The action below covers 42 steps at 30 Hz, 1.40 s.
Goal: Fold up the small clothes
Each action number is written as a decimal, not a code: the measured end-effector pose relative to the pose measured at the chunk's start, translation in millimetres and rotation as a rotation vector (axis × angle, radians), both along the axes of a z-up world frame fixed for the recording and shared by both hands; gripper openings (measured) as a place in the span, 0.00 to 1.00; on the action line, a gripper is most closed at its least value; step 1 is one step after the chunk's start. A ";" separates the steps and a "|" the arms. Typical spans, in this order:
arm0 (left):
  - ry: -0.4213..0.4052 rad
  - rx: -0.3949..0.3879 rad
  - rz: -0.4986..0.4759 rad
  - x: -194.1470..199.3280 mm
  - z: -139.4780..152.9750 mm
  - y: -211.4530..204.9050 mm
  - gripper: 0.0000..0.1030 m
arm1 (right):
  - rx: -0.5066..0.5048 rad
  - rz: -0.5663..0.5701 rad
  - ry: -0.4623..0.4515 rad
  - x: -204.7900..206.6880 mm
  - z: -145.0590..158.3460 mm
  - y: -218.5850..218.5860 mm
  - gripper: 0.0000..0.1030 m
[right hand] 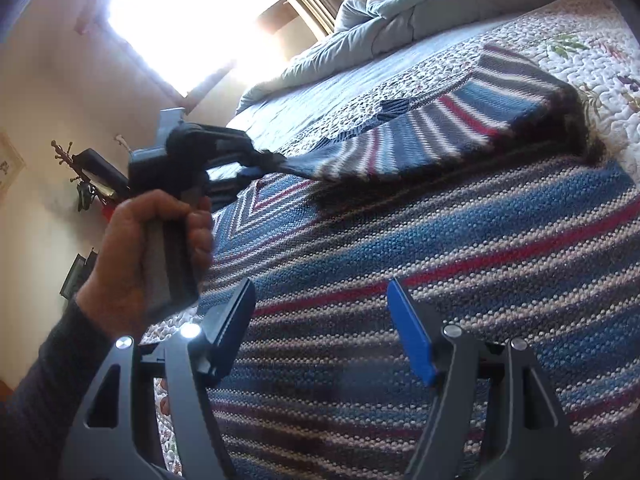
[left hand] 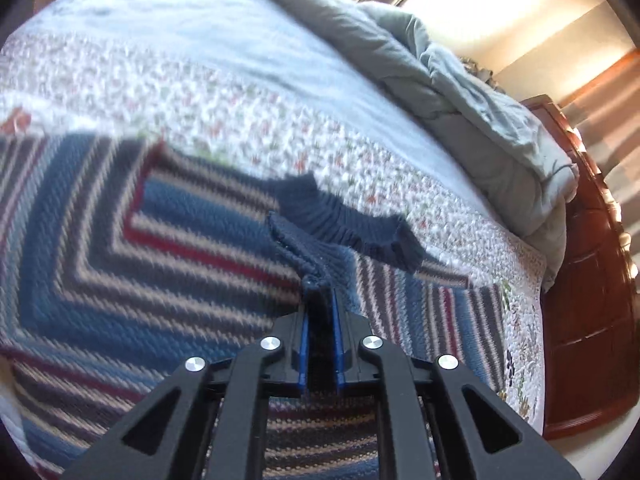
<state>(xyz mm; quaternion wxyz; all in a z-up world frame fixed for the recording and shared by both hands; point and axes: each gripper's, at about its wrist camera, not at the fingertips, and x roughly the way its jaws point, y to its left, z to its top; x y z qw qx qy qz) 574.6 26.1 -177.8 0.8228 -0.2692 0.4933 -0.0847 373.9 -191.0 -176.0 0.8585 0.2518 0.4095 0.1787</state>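
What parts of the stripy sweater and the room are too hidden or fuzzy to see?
- Left wrist view: sweater blurred; its lower part is cut off by the left tool and frame edge.
- Right wrist view: cuff hidden inside the left tool; sweater under the lifted sleeve is shadowed.
- Both views: window washed out by glare.

A bed [left hand: 256,92] carries everything here, covered with a quilted floral bedspread [left hand: 224,104] in pale tones with small red and green sprigs. Across the near part of the bedspread lies a striped knit sweater [left hand: 120,248] in blue, grey, cream and red bands, spread mostly flat. In the right wrist view one part of the sweater [right hand: 440,132] is raised off the rest. At the far right a rumpled grey-blue comforter [left hand: 472,120] is heaped along the bed's edge, beside the wooden bed frame [left hand: 592,300].
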 end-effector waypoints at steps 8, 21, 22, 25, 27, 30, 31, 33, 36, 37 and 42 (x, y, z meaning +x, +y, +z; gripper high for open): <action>0.021 0.008 -0.004 1.2 -8.7 26.6 0.09 | -0.011 0.012 0.006 1.2 -4.2 6.4 0.67; 0.097 0.039 0.025 -12.0 -47.1 47.1 0.09 | -0.030 0.020 0.003 1.7 -5.4 11.4 0.67; 0.096 0.047 0.023 -13.3 -47.9 46.8 0.09 | -0.033 0.021 0.004 1.5 -5.9 11.8 0.67; 0.084 0.064 0.014 -16.9 -47.3 45.5 0.09 | -0.042 0.020 -0.001 3.1 -4.6 12.4 0.67; 0.082 0.073 0.004 -18.4 -47.7 44.5 0.09 | -0.048 0.021 -0.008 2.8 -3.6 12.8 0.67; 0.089 0.086 0.003 -20.9 -49.2 44.9 0.14 | -0.067 0.025 -0.017 3.2 -2.6 14.3 0.67; 0.091 0.093 0.012 -24.0 -47.8 44.5 0.18 | -0.070 0.026 -0.018 3.1 -2.1 15.0 0.67; 0.119 0.123 0.054 -30.0 -41.0 47.1 0.20 | -0.068 0.026 -0.020 2.7 -1.8 15.0 0.67; 0.085 0.177 0.100 -40.1 -15.2 46.1 0.40 | -0.061 0.022 -0.023 3.0 -1.0 13.5 0.67; 0.059 0.181 0.111 -40.3 -6.3 45.8 0.53 | -0.061 0.022 -0.024 2.8 -1.0 13.6 0.67; -0.042 0.151 0.198 -26.2 23.9 46.5 0.63 | -0.060 0.021 -0.024 1.9 -1.2 14.1 0.67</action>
